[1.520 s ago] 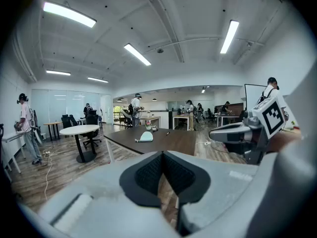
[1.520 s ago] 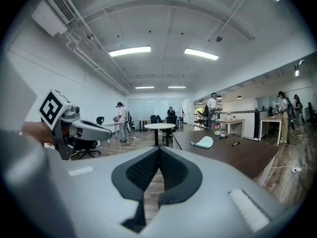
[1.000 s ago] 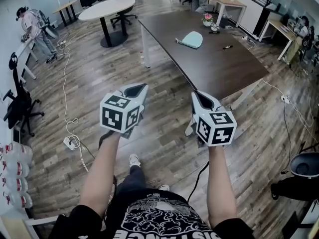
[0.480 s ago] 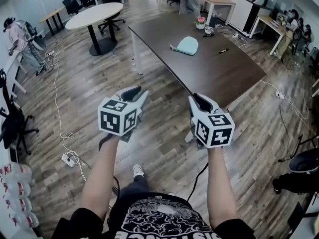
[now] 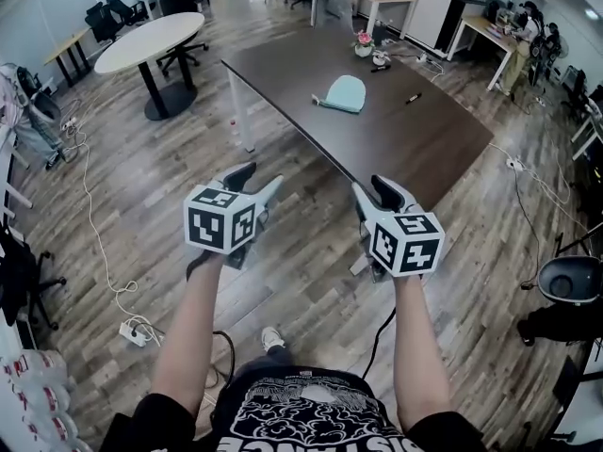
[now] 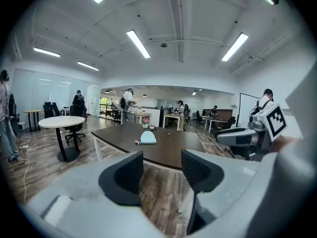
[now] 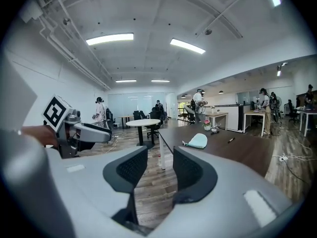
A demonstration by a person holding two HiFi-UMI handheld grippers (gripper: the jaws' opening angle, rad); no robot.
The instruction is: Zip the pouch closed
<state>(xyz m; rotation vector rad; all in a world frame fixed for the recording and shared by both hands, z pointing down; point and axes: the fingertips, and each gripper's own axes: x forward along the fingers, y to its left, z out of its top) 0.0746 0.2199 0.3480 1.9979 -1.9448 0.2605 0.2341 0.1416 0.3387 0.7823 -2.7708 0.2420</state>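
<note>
— Both grippers have come nearer the dark table [image 5: 424, 144] since a second ago, and each pair of jaws has just been opening with nothing between them.

— Where is the pouch lying in the head view?

— The pale blue-green pouch [image 5: 344, 93] is resting on the tabletop, well beyond both grippers. The left gripper [image 5: 256, 181] and the right gripper [image 5: 375, 194] are hovering over the wooden floor, short of the table's near corner, and neither is touching it.

— And what is the left gripper view showing?

— The left gripper [image 6: 162, 170] is holding its jaws wide apart and empty. The pouch [image 6: 147, 138] is appearing just above the gap, far ahead on the table. The right gripper [image 6: 242, 138] is showing at the right edge.

— And the right gripper view?

— The right gripper [image 7: 160, 172] is also standing released, though its gap is narrower, and only floor is showing between the pads. The pouch [image 7: 196, 141] is sitting above and right of the right jaw, well apart from it, with a black pen [image 7: 231, 140] lying farther right.
</note>
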